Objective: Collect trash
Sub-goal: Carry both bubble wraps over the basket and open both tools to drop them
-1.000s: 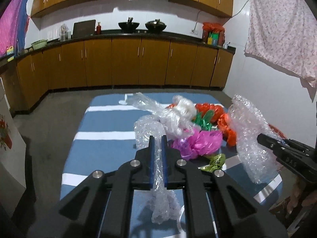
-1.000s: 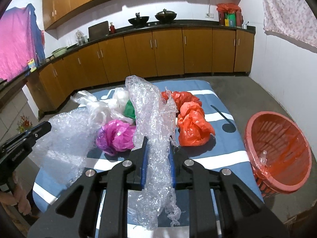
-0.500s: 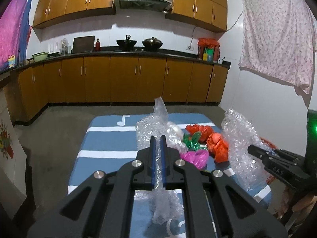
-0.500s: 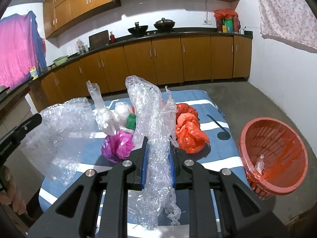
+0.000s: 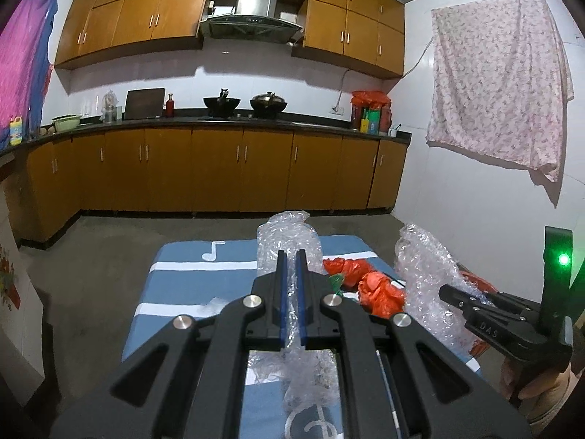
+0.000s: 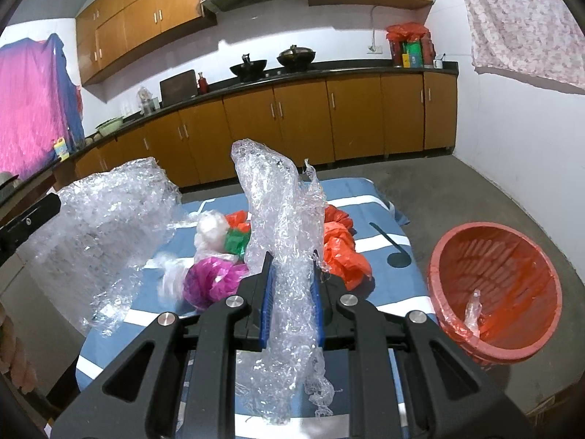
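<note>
Right wrist: basket point(image 6: 444, 256), plastic scrap point(image 6: 471, 307) inside

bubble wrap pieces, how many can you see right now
2: one bubble wrap piece clamped in the left tool, the other piece clamped in the right tool. More could lie hidden behind them.

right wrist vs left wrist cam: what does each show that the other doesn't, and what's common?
Right wrist only: the red basket on the floor beside the table, and the magenta bag, white bag and green bag.

Left wrist only: the right gripper's green LED and a white music note on the blue tablecloth.

Both: each gripper shut on its own bubble wrap, left and right, orange bags, and the kitchen cabinets.
</note>
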`<state>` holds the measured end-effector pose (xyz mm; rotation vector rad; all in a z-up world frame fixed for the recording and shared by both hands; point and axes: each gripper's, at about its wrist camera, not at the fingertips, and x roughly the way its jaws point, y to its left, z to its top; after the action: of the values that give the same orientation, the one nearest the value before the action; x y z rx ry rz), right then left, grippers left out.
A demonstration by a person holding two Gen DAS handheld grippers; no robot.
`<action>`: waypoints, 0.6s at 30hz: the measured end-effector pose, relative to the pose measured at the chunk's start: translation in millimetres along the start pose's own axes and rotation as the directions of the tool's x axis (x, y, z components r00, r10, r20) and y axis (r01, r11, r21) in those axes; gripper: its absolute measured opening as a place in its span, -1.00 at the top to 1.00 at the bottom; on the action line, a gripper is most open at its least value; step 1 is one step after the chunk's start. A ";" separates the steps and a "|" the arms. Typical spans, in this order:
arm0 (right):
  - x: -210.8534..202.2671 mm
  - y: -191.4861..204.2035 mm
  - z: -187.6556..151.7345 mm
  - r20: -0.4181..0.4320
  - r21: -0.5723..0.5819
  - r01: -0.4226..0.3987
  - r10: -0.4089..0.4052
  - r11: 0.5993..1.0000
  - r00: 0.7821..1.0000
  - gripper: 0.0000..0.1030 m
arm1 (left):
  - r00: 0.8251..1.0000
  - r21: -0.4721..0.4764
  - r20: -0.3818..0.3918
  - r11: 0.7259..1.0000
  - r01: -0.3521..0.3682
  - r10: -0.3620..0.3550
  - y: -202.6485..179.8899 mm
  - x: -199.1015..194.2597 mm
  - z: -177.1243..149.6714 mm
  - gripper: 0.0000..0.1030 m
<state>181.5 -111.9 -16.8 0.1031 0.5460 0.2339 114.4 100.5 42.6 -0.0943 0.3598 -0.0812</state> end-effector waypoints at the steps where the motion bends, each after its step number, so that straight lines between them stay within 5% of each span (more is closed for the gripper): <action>1: -1.3 -2.4 0.1 0.003 0.002 0.003 -0.003 1.000 1.000 0.64 | 1.000 0.002 0.002 1.000 0.003 -0.003 -0.2 0.5 0.3 0.88; 18: -16.3 -55.6 7.4 0.039 0.060 0.094 -0.097 0.994 0.995 0.64 | 0.993 0.038 -0.009 0.992 0.118 -0.118 -49.6 29.8 1.2 0.88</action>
<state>182.7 -170.0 -11.1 0.1380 0.5148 0.1223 139.5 48.5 38.6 -0.0776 0.3594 -0.2053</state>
